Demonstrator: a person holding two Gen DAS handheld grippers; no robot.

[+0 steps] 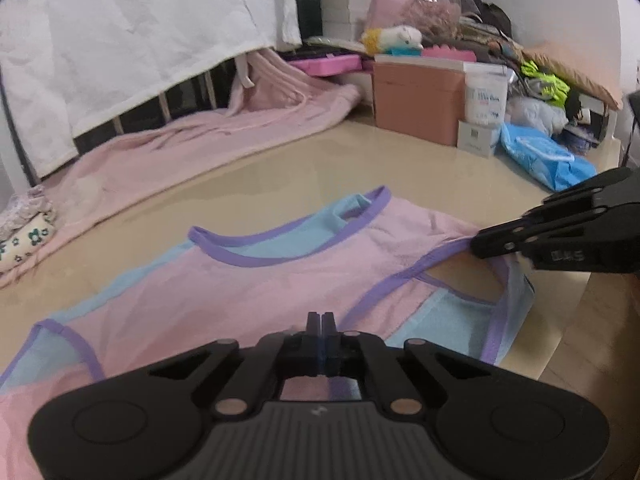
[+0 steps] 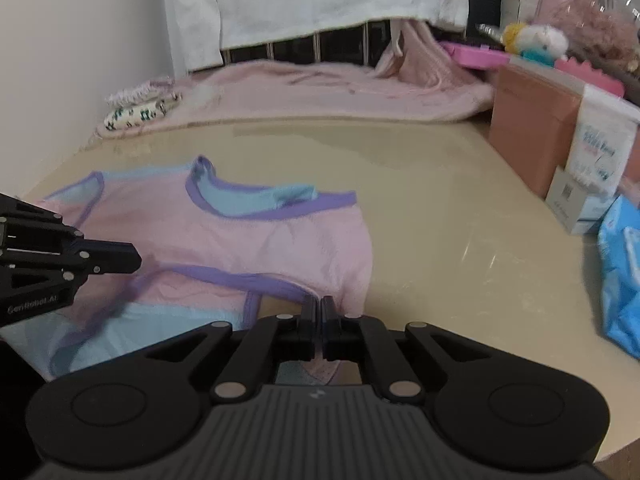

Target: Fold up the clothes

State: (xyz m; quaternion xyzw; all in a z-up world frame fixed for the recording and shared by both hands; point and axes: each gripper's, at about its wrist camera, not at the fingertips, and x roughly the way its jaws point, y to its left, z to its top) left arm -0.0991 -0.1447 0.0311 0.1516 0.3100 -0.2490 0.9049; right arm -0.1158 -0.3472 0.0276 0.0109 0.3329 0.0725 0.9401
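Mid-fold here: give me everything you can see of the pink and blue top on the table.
The pink top is a small sleeveless garment of thin, soft-looking fabric: pink front, light blue back showing inside the neck, purple binding round neck and armholes. It lies mostly flat on the beige table, neckline away from the cameras, slightly wrinkled. The left gripper is shut on its near side, the right gripper shut at an armhole edge, lifting it slightly. Nothing else touches it.
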